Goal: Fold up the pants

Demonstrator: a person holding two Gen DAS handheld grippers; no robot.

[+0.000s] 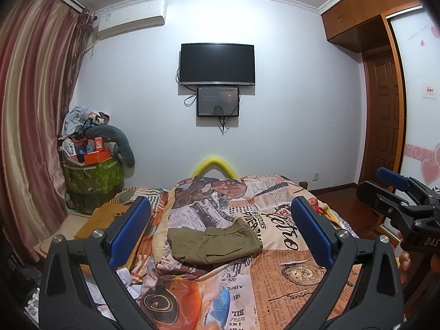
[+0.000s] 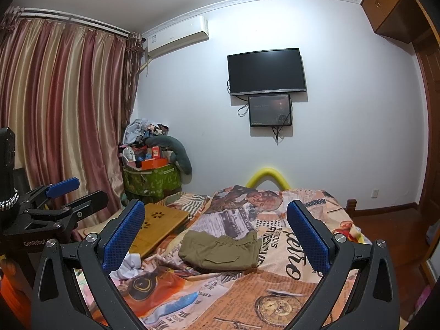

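Nearest us, both tools are raised above the bed and point out over it; our left gripper [image 1: 217,229] has its blue pads [image 1: 129,231] spread wide with nothing between them; our right gripper [image 2: 216,232] stands the same way, jaws wide apart and empty; each tool shows at the edge of the other's view, well clear of the cloth.

Below and just beyond the fingers lies the newsprint-pattern bedspread [image 2: 275,297], rumpled along its left side; a crumpled white cloth [image 2: 128,266] sits at that edge, beside a wooden lap desk [image 2: 159,227] lying flat on the bed.

Further out, near the middle of the bedspread, rest the olive pants [image 1: 213,243]; they form a compact bundle, waistband gathered at the far edge and a pocket flap facing us; we judge the folding largely done, which would explain why both tools hang back and open, neither holding cloth; the bundle lies where both grippers can reach it, should a last tidy be wanted, though its near edge looks a little loose.

Beyond the bed, a yellow foam arch [image 2: 268,177] at the foot; a green bin heaped with clutter [image 2: 152,176] by the striped curtain [image 2: 63,104]; on the far wall, a dark television [image 1: 217,64] with a smaller screen [image 1: 218,101] below.
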